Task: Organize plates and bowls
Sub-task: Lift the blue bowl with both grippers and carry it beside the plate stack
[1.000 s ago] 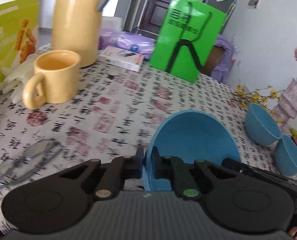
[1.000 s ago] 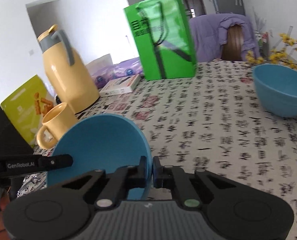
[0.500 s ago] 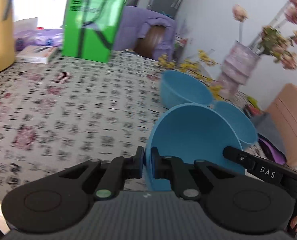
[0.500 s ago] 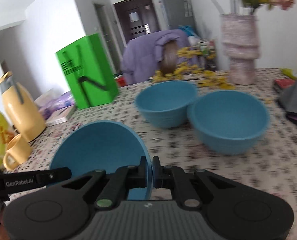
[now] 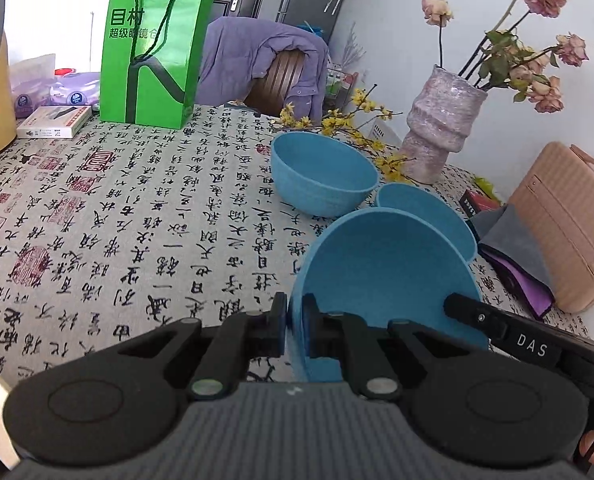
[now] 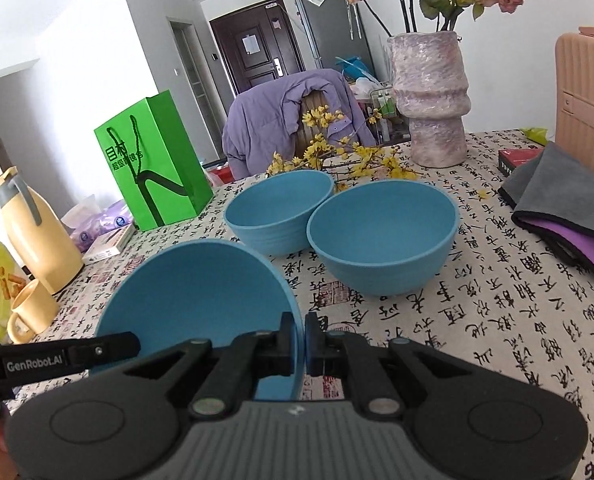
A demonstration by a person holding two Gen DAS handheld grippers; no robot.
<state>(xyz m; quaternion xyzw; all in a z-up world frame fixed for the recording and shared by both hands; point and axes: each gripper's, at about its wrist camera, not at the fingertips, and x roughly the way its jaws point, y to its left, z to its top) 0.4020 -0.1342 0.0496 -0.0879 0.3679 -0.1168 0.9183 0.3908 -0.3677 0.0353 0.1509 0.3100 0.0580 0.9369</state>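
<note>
Left wrist view: left claw (image 5: 293, 322) pinched tight on the left rim of the held blue bowl (image 5: 385, 280), one finger inside, one outside. Bowl tipped on its side, mouth facing back toward the cameras, rim plane near vertical, bottom pointing away toward the other bowls. Right wrist view: right claw (image 6: 301, 338) clamped the same way on the opposite rim of the held blue bowl (image 6: 201, 300); each claw's body pokes into the other view at the frame edge. Bowl's lower rim hidden behind claw bodies in both views, so cannot tell if it touches the tabletop (image 5: 137, 220) or hangs above it. Just past it, near bowl (image 6: 381, 236) stands upright on the tabletop (image 6: 497, 300), mouth up; in the left view the near bowl (image 5: 429, 212) is mostly covered by the held one. Far bowl (image 6: 277, 212) upright just behind, rims touching or nearly so, hard to tell; far bowl (image 5: 321, 176) shows clearly in left view. Beyond: yellow flower sprigs (image 6: 337, 156), pink vase (image 6: 431, 100), green bag (image 6: 153, 168), chair with purple jacket (image 6: 293, 116). Folded cloths (image 6: 569, 200) cut off at right edge; yellow mug (image 6: 31, 316) and flask (image 6: 37, 236) at left.
</note>
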